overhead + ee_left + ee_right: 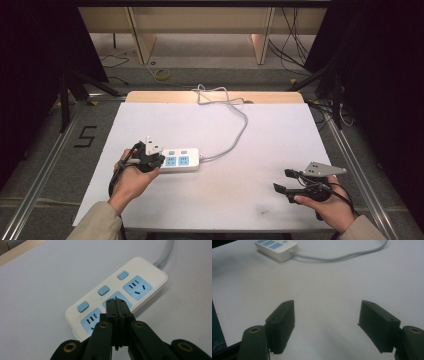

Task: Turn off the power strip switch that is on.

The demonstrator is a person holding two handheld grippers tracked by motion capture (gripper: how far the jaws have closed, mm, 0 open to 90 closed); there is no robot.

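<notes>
A white power strip with blue sockets and blue buttons lies left of centre on the white table, and its grey cord runs toward the far edge. My left gripper is at the strip's left end. In the left gripper view its jaws are pressed together with nothing between them, and the tips hang over the middle socket of the power strip. Whether they touch it I cannot tell. My right gripper rests low near the front right of the table, jaws wide apart and empty. The power strip and its cord lie far ahead of it.
The white table top has a wooden strip along its far edge. Metal rails run down both sides. On the floor lie loose cables, a yellow coil and a "5" mark. Dark curtains stand left and right.
</notes>
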